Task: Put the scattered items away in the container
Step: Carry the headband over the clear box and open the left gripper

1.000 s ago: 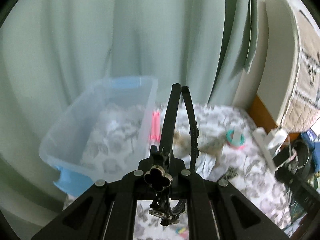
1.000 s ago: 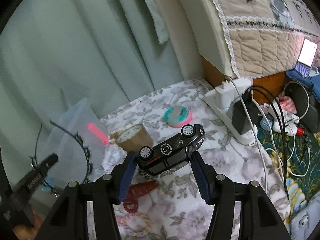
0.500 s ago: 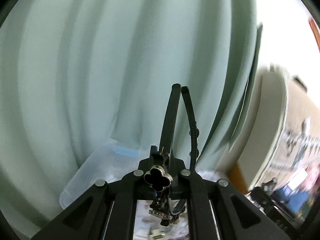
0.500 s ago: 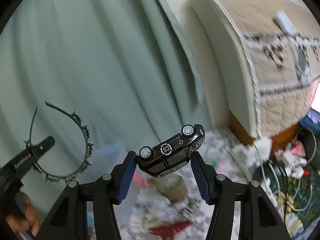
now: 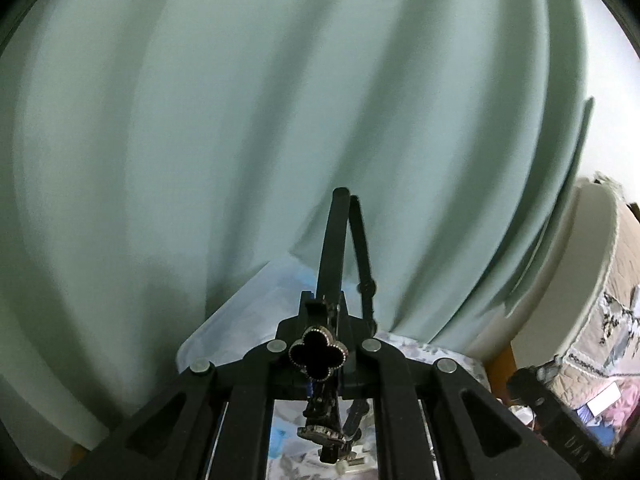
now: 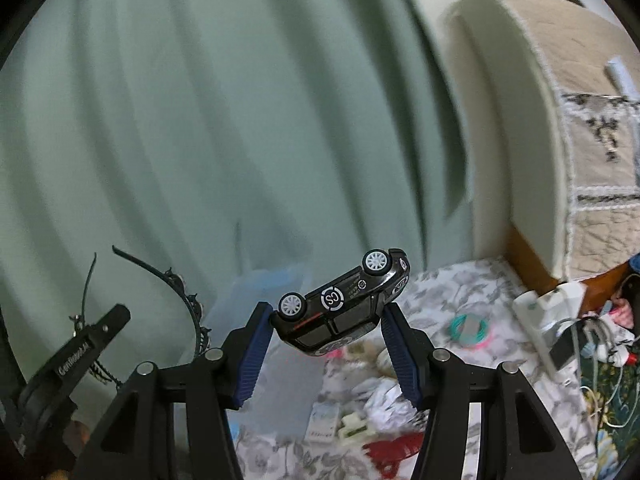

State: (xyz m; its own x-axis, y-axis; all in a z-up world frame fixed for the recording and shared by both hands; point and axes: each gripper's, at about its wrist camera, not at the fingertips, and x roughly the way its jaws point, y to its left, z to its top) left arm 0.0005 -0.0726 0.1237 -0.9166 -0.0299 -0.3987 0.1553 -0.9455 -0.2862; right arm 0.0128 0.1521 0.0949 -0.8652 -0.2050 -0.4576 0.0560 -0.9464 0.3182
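Currently, we hold the headband [image 5: 362, 248] clamped in the left tool [image 5: 325, 364] and the toy car [image 6: 344, 304] in the right tool [image 6: 326, 340]; the container [image 6: 276, 292] lies lower centre, nearer the left tool.

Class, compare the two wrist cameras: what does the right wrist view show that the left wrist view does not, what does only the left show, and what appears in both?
Only the right wrist view shows the right claw shut on an upturned black toy car, plus scattered items on the floral cloth: a teal and pink ring and a red toy.

Only the left wrist view shows the black clover charm close up, by the shut left claw.

Both show the black headband, the clear plastic container, the green curtain and the quilted furniture.
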